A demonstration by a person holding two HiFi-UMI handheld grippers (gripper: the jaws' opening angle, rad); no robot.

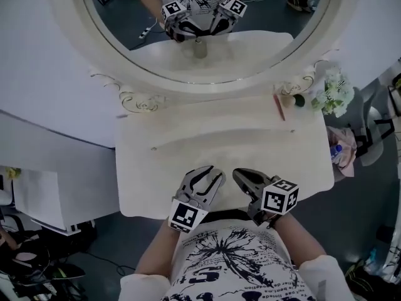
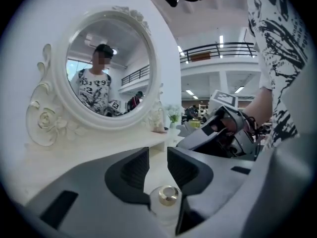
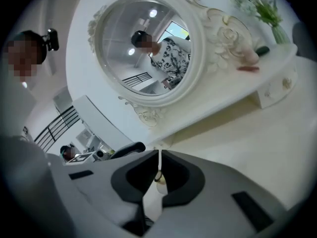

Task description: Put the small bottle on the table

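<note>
So both tongs are up at the front edge of the bench [image 1: 188,137], side by side, close to the person's shirt. The left tongs [image 1: 207,173] have the small bottle [image 2: 168,197]. In the left gripper view it sits upright, deep in the throat of the jaws, gold cap on top, clear body wedged against both inner edges. The jaw tips out front are only a narrow gap apart with nothing between them, so the grip is back near the base, not at the tips.

The right tongs [image 1: 243,175] are pretty much fully closed, tips together and nothing pinched. In the right gripper view you can just catch a gold cap through the slot behind the closed tips.

From the head view the bottle itself is hidden under the tongs. The oval mirror [image 1: 263,49] at the back of the bench helps though, because its reflection shows the bottle low between the two sets of tips.
</note>
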